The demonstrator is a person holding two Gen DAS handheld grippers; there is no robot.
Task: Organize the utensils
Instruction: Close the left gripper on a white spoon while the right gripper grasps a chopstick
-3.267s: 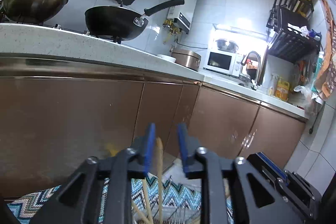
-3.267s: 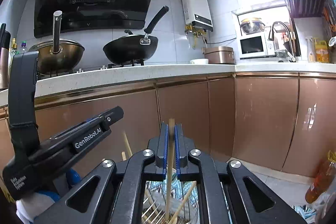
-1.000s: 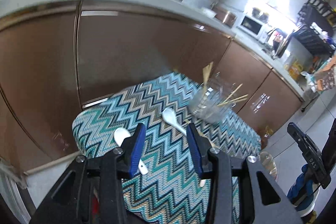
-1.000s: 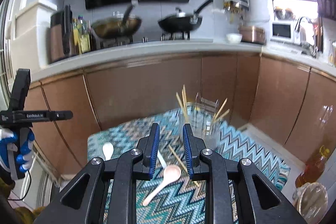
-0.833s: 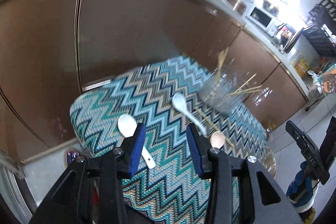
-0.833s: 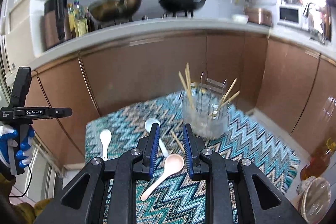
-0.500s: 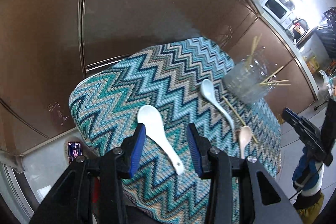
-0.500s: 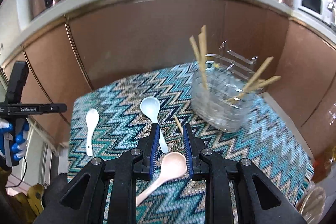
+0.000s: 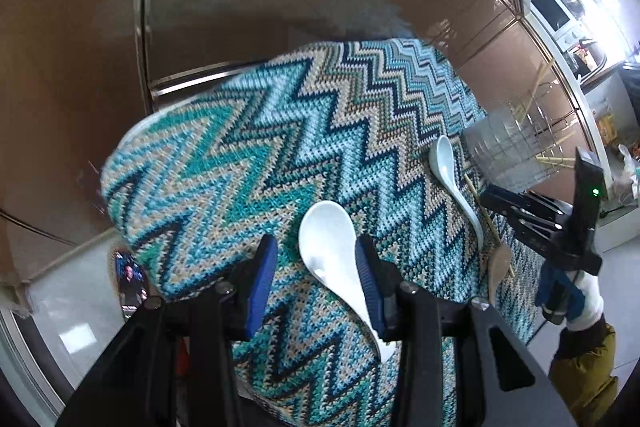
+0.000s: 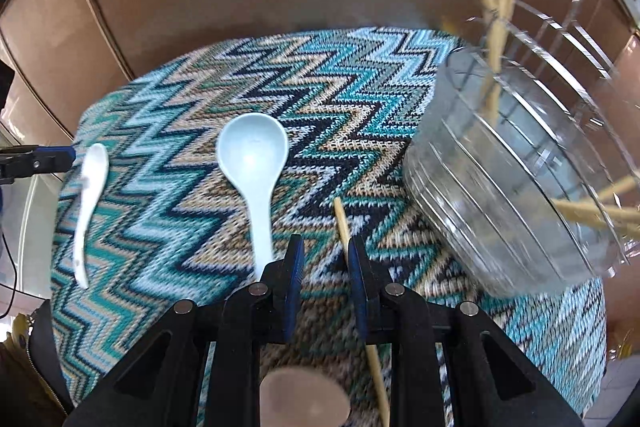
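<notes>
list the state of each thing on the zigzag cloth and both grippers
left gripper: open, fingers straddling the white spoon
white spoon: flat on the cloth, not gripped
right gripper: open, empty
pale blue spoon: flat, bowl up
pink spoon: flat, under the right gripper
loose chopstick: flat on the cloth
clear holder: upright, chopsticks leaning inside
zigzag cloth: spread flat
</notes>
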